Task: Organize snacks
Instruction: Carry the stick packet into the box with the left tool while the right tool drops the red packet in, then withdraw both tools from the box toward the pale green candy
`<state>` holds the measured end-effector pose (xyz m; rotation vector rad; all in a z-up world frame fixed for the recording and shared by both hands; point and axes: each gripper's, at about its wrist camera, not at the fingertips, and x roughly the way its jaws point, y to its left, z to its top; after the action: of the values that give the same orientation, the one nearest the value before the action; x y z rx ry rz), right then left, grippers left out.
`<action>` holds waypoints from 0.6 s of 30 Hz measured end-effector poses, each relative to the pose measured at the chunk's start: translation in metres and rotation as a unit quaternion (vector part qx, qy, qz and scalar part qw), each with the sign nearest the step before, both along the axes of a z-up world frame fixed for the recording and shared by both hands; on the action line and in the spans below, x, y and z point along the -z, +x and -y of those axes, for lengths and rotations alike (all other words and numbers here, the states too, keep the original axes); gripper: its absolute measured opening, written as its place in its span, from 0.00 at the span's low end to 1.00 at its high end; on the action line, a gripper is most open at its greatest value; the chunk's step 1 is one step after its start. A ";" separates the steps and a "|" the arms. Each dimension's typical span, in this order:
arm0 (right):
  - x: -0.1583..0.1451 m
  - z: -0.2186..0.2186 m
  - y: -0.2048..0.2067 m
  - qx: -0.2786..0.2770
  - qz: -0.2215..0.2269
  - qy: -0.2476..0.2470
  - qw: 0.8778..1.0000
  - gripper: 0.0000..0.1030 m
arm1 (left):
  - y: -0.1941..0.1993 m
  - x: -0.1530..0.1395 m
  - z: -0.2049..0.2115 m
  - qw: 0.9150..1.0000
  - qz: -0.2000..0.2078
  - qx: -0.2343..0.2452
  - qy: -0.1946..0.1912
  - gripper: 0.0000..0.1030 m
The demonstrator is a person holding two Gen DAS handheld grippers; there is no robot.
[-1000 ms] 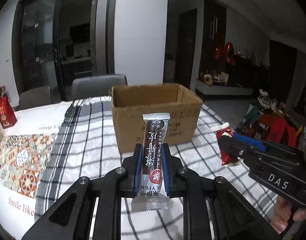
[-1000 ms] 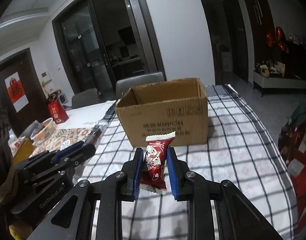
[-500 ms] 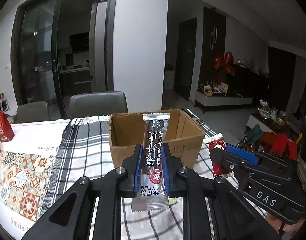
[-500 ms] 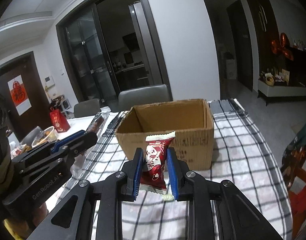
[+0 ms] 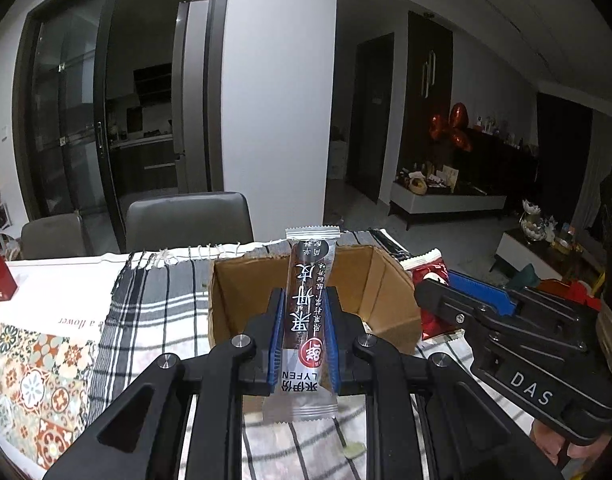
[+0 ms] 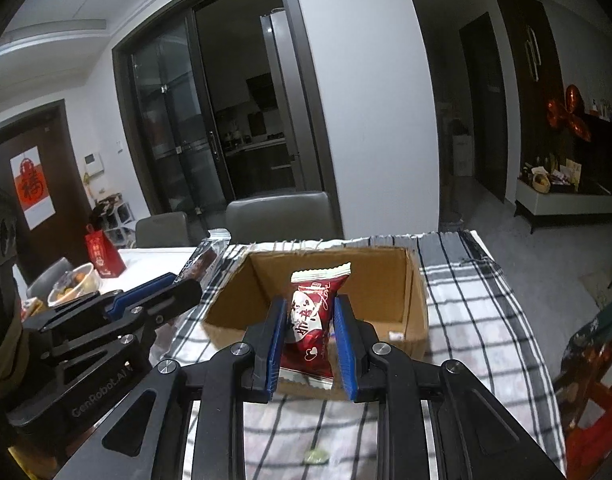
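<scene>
An open cardboard box [image 5: 390,292] [image 6: 416,300] stands on the checked tablecloth, right in front of both grippers. My left gripper [image 5: 304,300] is shut on a long dark brown snack bar [image 5: 306,312] held upright over the box's near wall. My right gripper [image 6: 310,308] is shut on a red snack packet [image 6: 312,316], also above the near wall. In the left wrist view the right gripper [image 5: 426,288] shows at the right with its red packet [image 5: 430,276]. In the right wrist view the left gripper [image 6: 194,286] shows at the left with its bar [image 6: 204,258].
Grey chairs [image 5: 186,220] [image 6: 282,216] stand behind the table. A red gift bag [image 6: 104,252] and a bowl of food [image 6: 72,282] sit at the far left. A small pale scrap [image 6: 316,456] lies on the cloth near me. The table's right edge [image 6: 518,320] drops off beside a red chair.
Both grippers have moved forward and up toward the box, each still holding its snack. The box's inside now shows beneath them.
</scene>
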<state>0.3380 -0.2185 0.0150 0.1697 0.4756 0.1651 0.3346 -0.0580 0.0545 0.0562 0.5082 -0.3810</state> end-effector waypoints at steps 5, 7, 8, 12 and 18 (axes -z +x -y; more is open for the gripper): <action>0.002 0.005 0.029 0.007 -0.006 -0.002 1.000 0.25 | 0.034 0.004 0.006 1.000 -0.019 -0.005 0.005 0.19; 0.006 0.009 0.042 0.007 -0.018 0.004 1.000 0.25 | 0.048 0.007 0.007 1.000 -0.028 -0.005 0.000 0.19; 0.007 0.011 0.048 0.009 -0.021 0.003 1.000 0.25 | 0.053 0.008 0.008 0.999 -0.032 -0.006 -0.001 0.19; 0.015 0.016 0.072 0.005 -0.041 -0.002 0.999 0.25 | 0.077 0.013 0.015 0.999 -0.048 -0.002 -0.002 0.19; 0.023 0.023 0.093 0.019 -0.057 -0.011 0.998 0.36 | 0.093 0.019 0.022 0.998 -0.047 -0.023 0.025 0.42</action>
<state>0.4315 -0.2419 -0.0076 0.1679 0.5866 0.1129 0.4271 -0.0801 0.0351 0.0751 0.6115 -0.3279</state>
